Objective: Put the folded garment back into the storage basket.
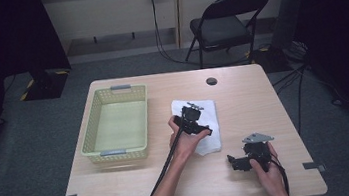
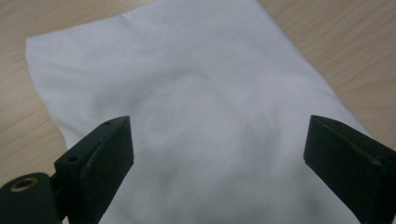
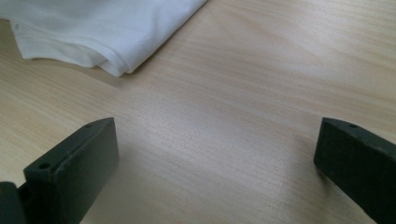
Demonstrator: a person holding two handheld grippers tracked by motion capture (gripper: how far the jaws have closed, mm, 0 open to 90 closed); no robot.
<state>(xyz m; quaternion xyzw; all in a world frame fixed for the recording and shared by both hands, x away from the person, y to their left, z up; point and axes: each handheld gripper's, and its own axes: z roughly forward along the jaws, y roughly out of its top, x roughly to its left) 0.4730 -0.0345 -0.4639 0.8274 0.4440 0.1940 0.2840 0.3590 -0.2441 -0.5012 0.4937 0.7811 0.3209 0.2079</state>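
Observation:
A folded white cloth (image 1: 205, 124) lies flat near the middle of the wooden table (image 1: 243, 99). My left gripper (image 1: 191, 117) hovers right over it, pointing down. In the left gripper view its black jaws stand wide apart above the cloth (image 2: 196, 102), with nothing between the pads. My right gripper (image 1: 236, 163) rests near the table's front right, jaws open over bare wood (image 3: 243, 116). A folded corner of the cloth (image 3: 107, 32) lies ahead of it at the upper left of the right gripper view.
A pale green plastic basket (image 1: 93, 119) stands on the left part of the table. A small dark round hole cover (image 1: 211, 81) sits near the far edge. A black folding chair (image 1: 226, 21) stands beyond the table.

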